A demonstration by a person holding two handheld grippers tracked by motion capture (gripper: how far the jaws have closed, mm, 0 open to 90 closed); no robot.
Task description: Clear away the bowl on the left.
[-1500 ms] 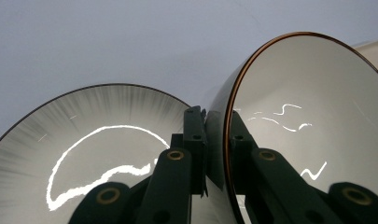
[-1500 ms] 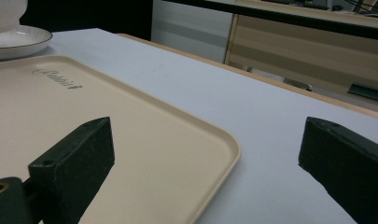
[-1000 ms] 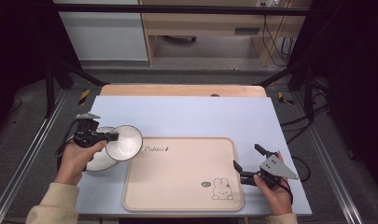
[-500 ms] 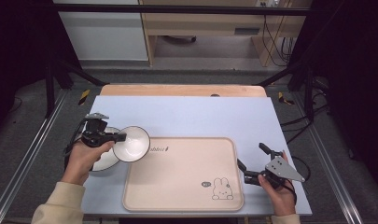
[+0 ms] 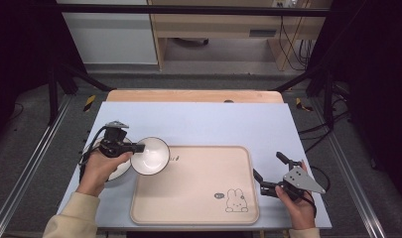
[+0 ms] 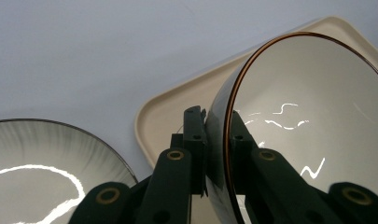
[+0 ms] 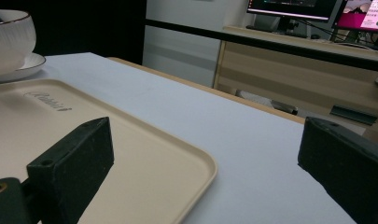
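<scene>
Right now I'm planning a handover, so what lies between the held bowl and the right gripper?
In the high view, only bare beige tray and its rabbit print lie between the bowl and the right gripper.

This looks like a lab or research workroom set up for recording, not a home or kitchen; the table [image 5: 198, 121] stands alone under a pale blue sheet, ringed by black metal framing [image 5: 64, 74] and rails along the floor [image 5: 30, 163]; black drapes [image 5: 20, 54] close off both sides; loose cables [image 5: 293, 39] hang behind it and trail over the grey floor; a plain wooden desk [image 7: 289, 70] stands beyond, with lit computer monitors [image 7: 289, 9] on it in the right gripper view; yellow and black hazard tape [image 5: 89, 102] marks the floor beside the table's far corners
</scene>
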